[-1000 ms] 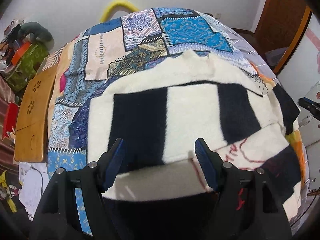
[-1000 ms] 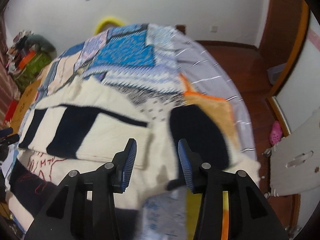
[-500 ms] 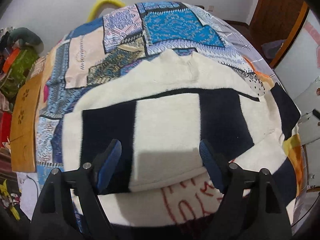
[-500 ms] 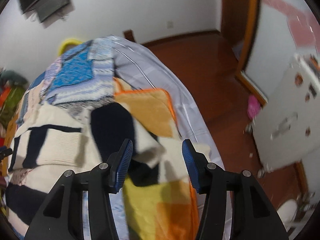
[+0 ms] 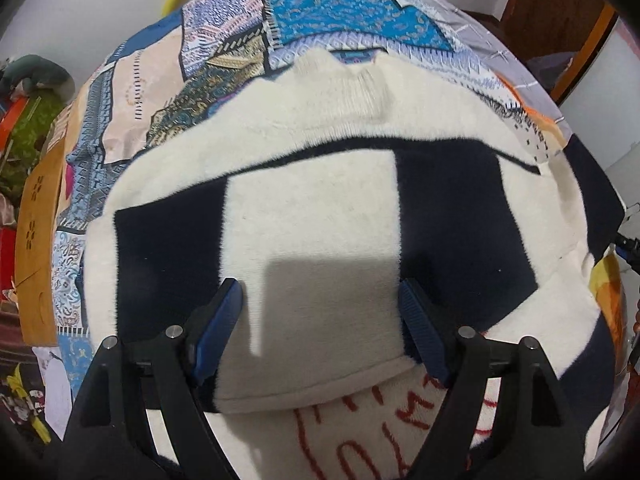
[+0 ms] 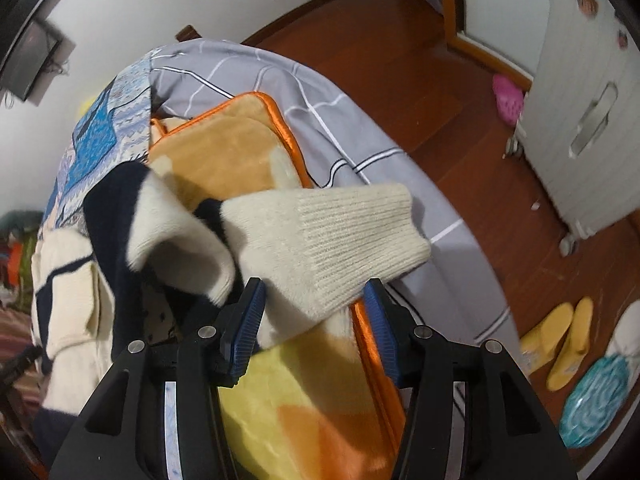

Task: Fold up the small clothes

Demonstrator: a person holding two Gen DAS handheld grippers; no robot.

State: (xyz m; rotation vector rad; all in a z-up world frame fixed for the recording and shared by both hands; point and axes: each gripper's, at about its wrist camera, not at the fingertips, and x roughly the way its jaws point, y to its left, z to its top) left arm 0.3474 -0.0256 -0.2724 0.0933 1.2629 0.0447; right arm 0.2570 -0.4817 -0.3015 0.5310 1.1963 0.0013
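Observation:
A cream sweater with navy blocks (image 5: 312, 216) lies spread on the patchwork bedcover (image 5: 320, 12), its folded sleeve across the body and red stitching near the hem. My left gripper (image 5: 322, 320) is open, low over the folded sleeve, fingers either side of its cream panel. In the right wrist view the other sleeve's ribbed cream cuff (image 6: 340, 236) lies crumpled over an orange blanket. My right gripper (image 6: 314, 312) is open, and the cuff's lower edge sits between its blue pads without being clamped.
An orange and yellow plush blanket (image 6: 240, 160) and a grey checked sheet (image 6: 340, 120) cover the bed's right edge. Beyond is wooden floor with yellow slippers (image 6: 568, 340), a pink shoe (image 6: 508, 98) and a white cabinet (image 6: 588, 112). A wooden board (image 5: 38, 240) stands left.
My left gripper moved forward and lower over the folded sleeve. My right gripper swung right toward the bed edge, closing in on the loose sleeve cuff, which now lies between its fingers.

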